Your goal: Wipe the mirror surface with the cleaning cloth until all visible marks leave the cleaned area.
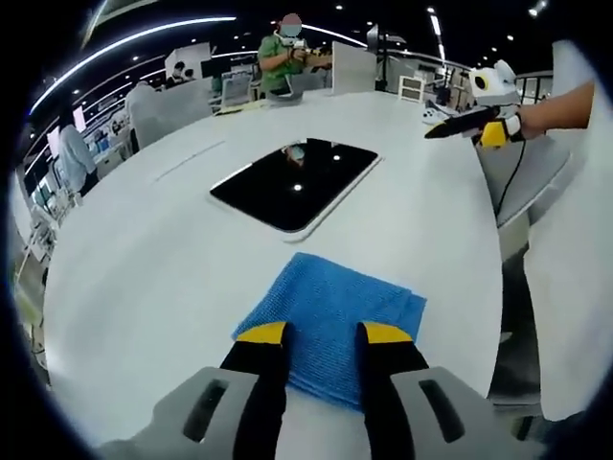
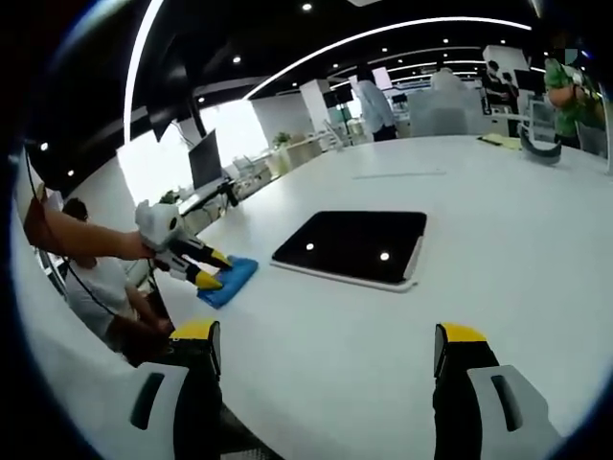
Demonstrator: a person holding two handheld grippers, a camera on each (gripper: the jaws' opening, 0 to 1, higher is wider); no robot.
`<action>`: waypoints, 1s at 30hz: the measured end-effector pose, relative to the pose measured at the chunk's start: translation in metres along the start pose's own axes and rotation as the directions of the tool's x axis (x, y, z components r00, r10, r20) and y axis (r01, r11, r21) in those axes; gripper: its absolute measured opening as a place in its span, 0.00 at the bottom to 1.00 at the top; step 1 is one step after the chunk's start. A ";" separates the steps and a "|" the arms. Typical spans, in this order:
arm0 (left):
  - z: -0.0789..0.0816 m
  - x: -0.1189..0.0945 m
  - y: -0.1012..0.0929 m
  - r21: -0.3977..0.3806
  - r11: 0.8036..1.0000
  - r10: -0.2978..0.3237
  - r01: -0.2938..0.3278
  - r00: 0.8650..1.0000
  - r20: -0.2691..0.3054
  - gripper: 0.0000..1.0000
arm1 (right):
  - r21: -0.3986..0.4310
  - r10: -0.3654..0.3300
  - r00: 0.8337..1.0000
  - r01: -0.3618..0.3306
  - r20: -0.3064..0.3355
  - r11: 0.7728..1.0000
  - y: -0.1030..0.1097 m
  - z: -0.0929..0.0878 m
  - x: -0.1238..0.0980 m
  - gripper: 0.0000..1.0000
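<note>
At the near edge of the white counter (image 1: pixel 124 278), in the left gripper view, the left gripper (image 1: pixel 325 334) hangs just over the cleaning cloth (image 1: pixel 330 321) with its black, yellow-tipped jaws spread apart — the tips overlap the cloth's near part, but whether they touch it I cannot tell. The cloth is a blue, roughly square piece with a fine nubbly weave, lying flat, its near edge hidden behind the jaws. The counter is smooth, matt and rounded along its far side.

Just beyond the cloth, apart from it, lies the mirror (image 1: pixel 294 182): a flat rectangular slab with rounded corners and a thin pale rim. Its surface reads almost black and glossy, throwing back small ceiling lights; any marks on it are too small to make out.

In the right gripper view the right gripper (image 2: pixel 329 343) hovers above the counter's bare part with its jaws wide apart, pinching nothing — the mirror (image 2: pixel 356 245) lies ahead of it and the cloth (image 2: pixel 230 279) off to the left, under the other gripper's tips.

Far behind, desks, monitors and several people stand blurred under curved strip lights.
</note>
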State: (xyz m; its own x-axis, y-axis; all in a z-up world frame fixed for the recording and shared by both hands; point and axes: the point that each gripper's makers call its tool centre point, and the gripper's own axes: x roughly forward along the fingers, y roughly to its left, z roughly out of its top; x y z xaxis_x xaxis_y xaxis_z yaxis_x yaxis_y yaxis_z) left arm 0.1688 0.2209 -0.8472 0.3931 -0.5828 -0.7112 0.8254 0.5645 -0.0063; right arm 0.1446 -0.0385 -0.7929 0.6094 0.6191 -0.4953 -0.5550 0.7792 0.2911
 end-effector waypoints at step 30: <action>0.043 -0.027 -0.015 -0.166 0.969 0.198 -0.183 0.978 0.073 0.80 | -0.045 -0.055 0.997 0.057 0.063 0.997 -0.016 0.021 -0.010 0.93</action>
State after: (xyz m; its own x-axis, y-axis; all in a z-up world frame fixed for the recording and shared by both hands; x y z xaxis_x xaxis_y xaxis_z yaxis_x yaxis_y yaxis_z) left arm 0.1634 0.2029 -0.7975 0.5769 -0.5008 -0.6453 0.6606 0.7507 0.0079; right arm 0.1596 -0.0548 -0.7755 0.6733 0.5807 -0.4577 -0.5442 0.8083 0.2249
